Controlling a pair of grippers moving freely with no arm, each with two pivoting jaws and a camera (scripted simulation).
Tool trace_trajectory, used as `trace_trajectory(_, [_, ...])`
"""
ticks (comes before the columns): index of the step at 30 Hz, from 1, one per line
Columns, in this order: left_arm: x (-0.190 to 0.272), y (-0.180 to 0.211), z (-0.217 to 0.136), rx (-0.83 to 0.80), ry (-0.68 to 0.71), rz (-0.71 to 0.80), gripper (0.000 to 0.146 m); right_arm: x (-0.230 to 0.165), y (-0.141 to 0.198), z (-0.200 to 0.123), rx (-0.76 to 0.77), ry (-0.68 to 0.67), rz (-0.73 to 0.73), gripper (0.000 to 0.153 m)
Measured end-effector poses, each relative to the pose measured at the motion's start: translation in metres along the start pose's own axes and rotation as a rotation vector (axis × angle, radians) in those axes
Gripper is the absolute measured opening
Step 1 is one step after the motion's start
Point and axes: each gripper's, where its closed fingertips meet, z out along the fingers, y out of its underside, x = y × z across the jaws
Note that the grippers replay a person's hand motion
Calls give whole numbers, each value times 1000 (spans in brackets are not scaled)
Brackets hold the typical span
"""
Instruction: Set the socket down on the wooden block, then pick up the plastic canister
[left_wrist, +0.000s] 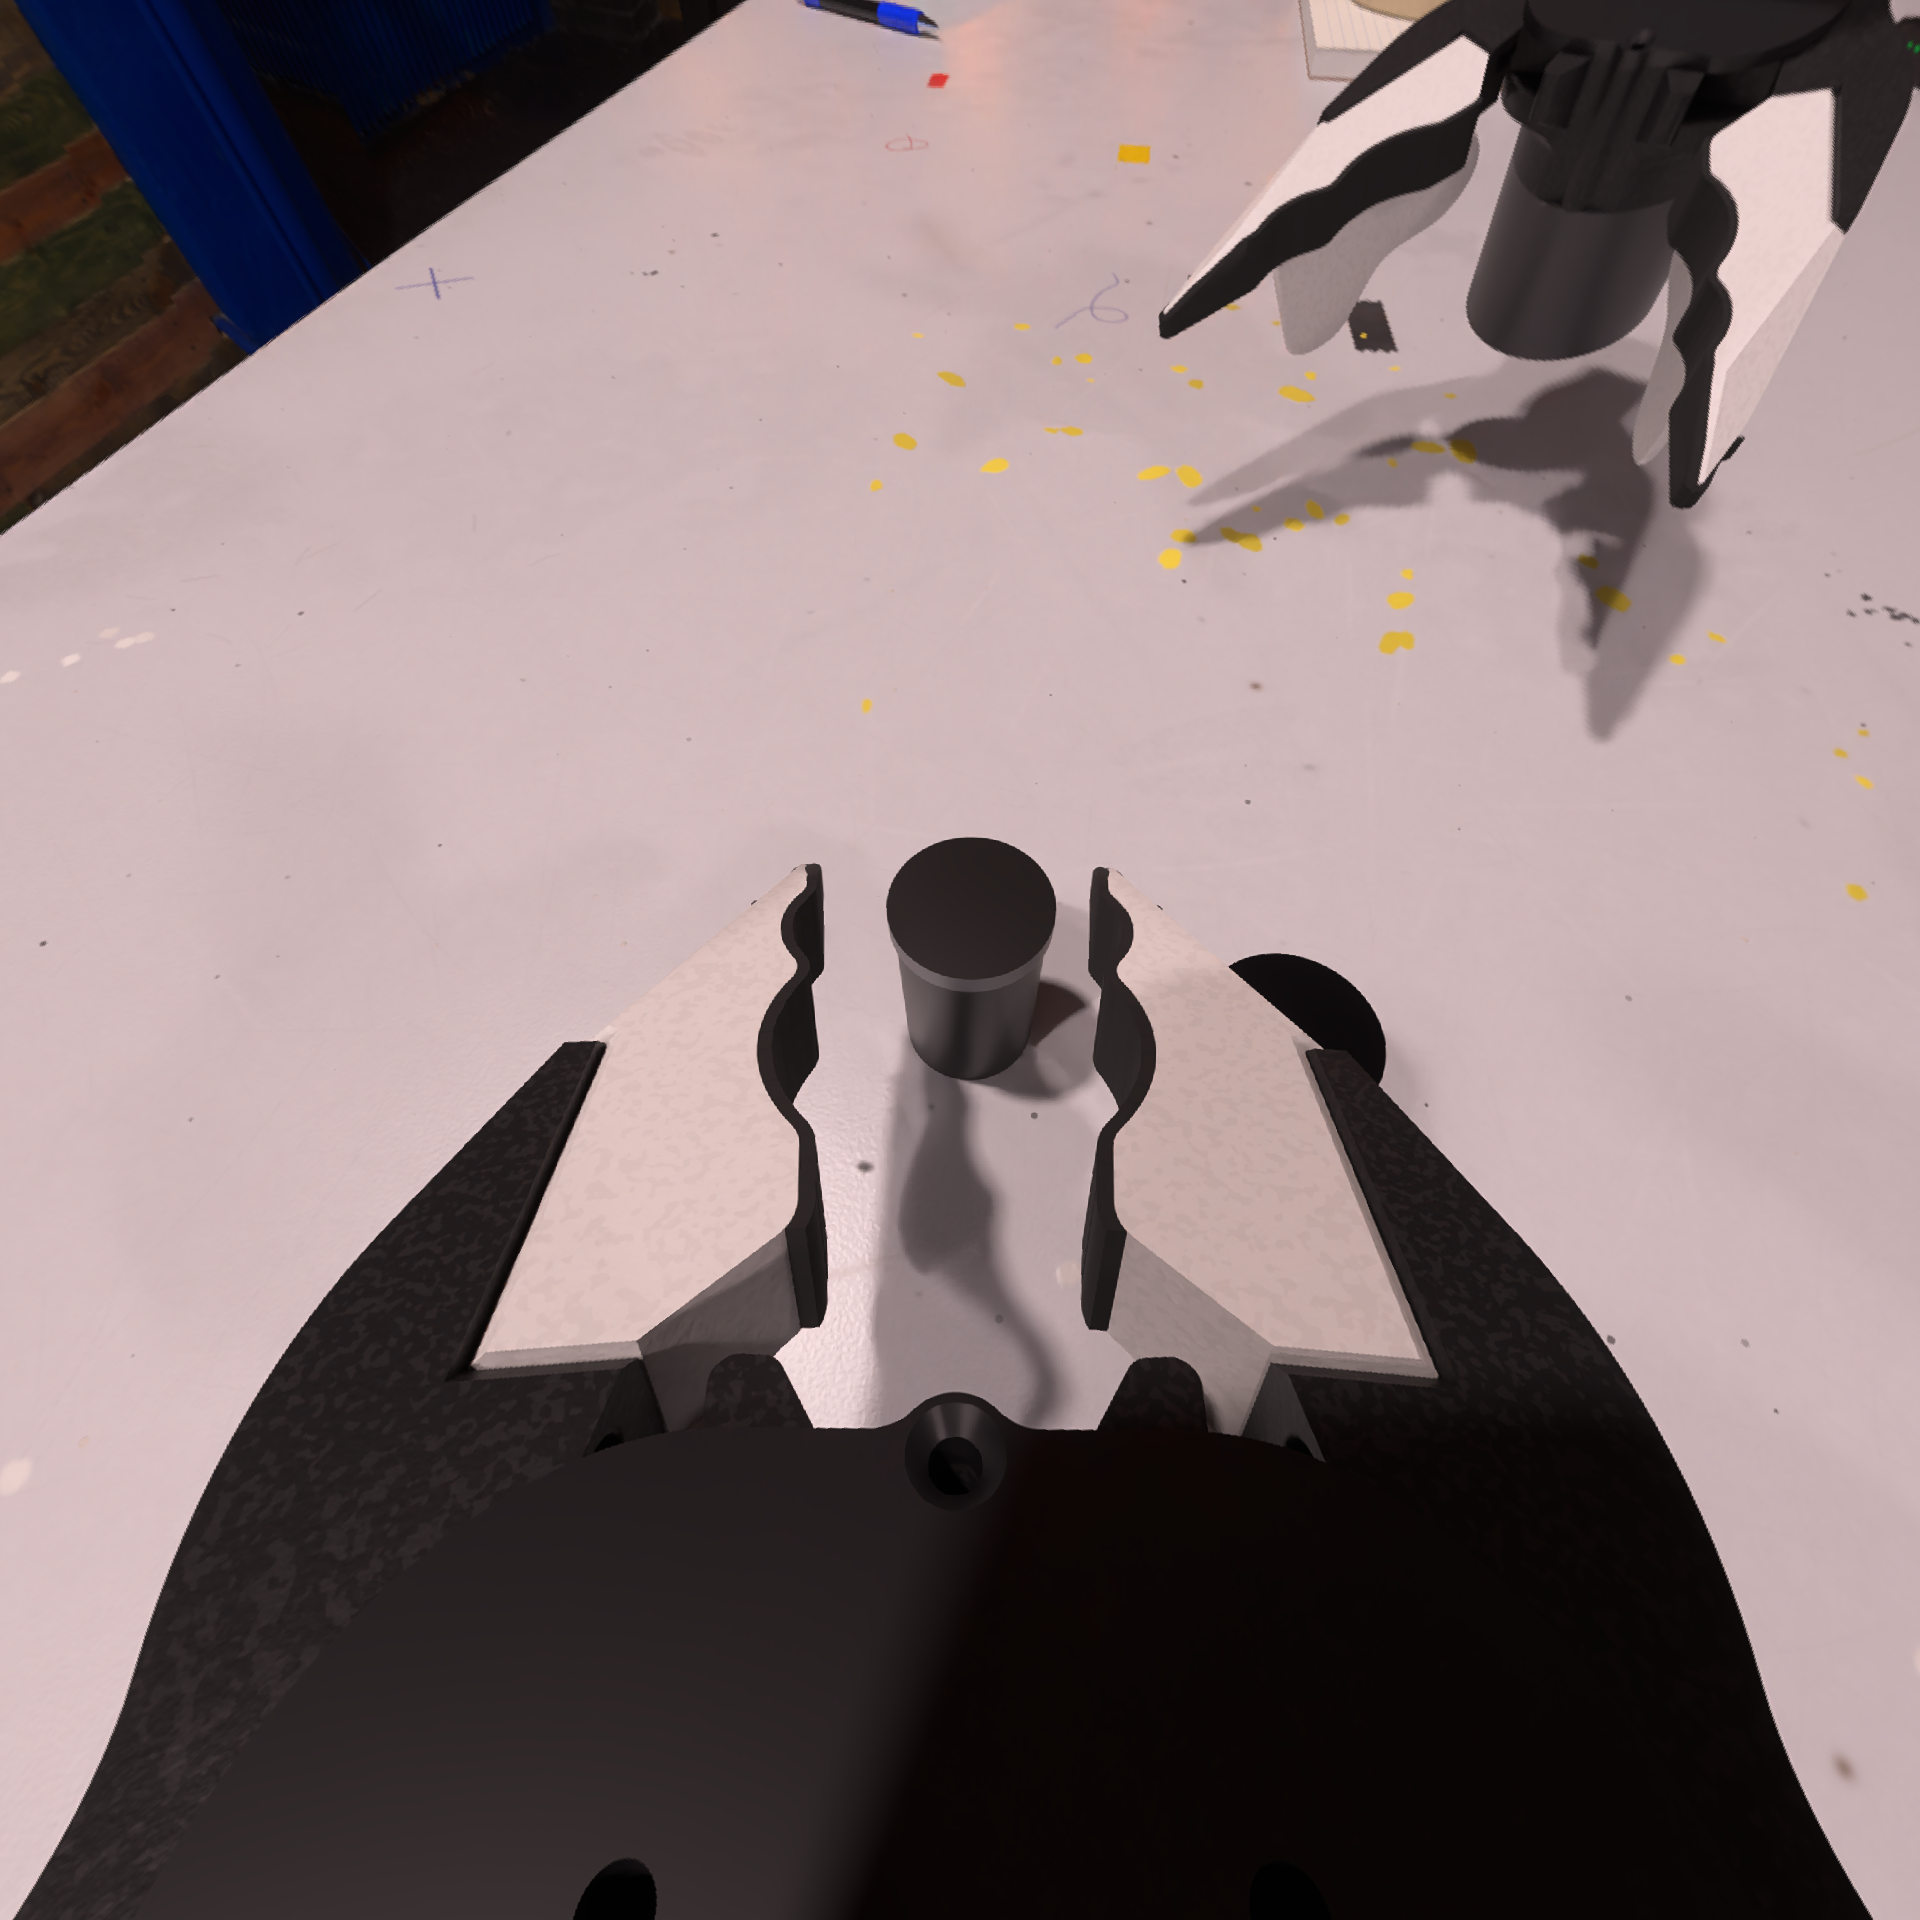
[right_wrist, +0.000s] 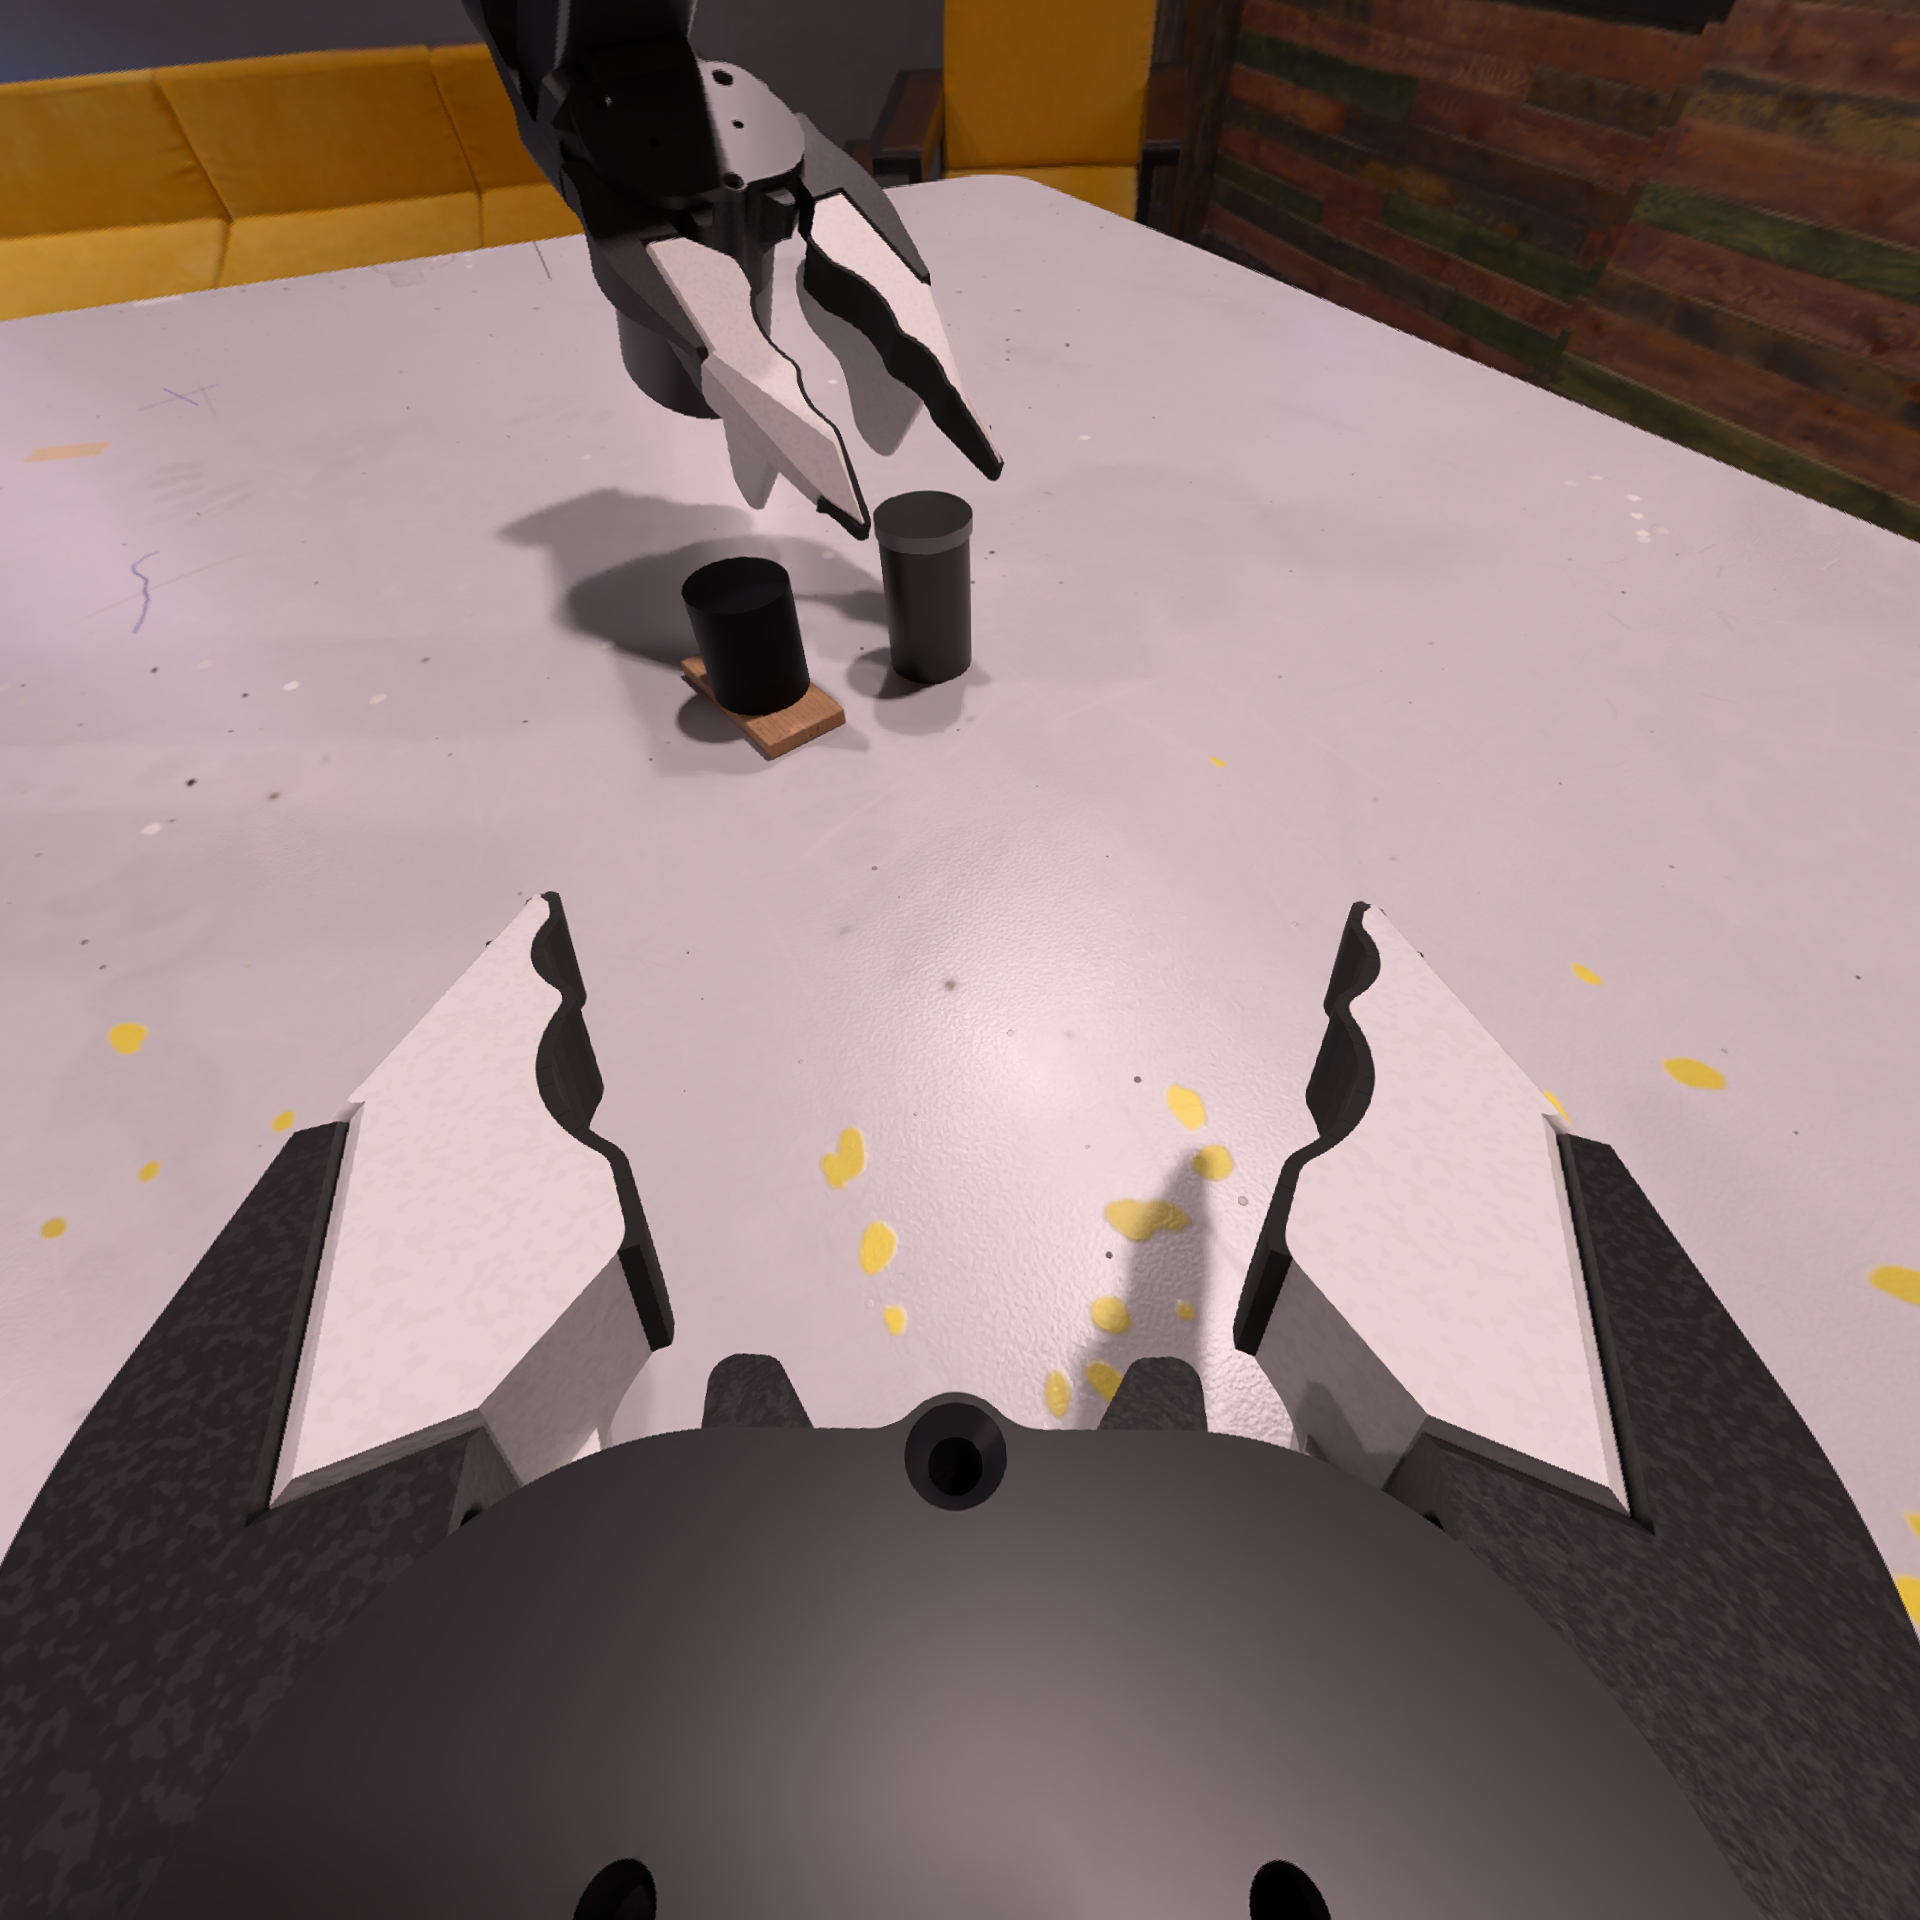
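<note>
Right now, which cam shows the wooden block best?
The right wrist view. There the wooden block lies flat on the table with the socket standing on it, beside the plastic canister. In the left wrist view the block is hidden; only a dark edge of the socket peeks out behind the left gripper.

Open table (right_wrist: 987, 852) between right gripper (right_wrist: 956, 914) and both cylinders. Socket (right_wrist: 743, 644) on wooden block (right_wrist: 795, 720) crowds plastic canister (right_wrist: 925, 592) at 9 o'clock; left gripper (right_wrist: 914, 499) overhead, jaws apart.
</note>
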Motion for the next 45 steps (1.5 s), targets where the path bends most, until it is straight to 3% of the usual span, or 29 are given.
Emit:
trace_trajectory(23, [5, 22, 19, -163, 74, 29, 36, -12, 17, 13, -116, -58, 21, 136])
trace_trajectory(30, [-4, -9, 0, -58, 48, -22, 36, -19, 16, 24, -153, -54, -15, 131])
trace_trajectory(39, [-2, -69, -12, 32, 88, -44, 36, -41, 16, 65, -253, -134, -46, 123])
trace_trajectory(45, [6, -78, -13, 45, 98, -27, 36, -42, 15, 78, -268, -137, -53, 117])
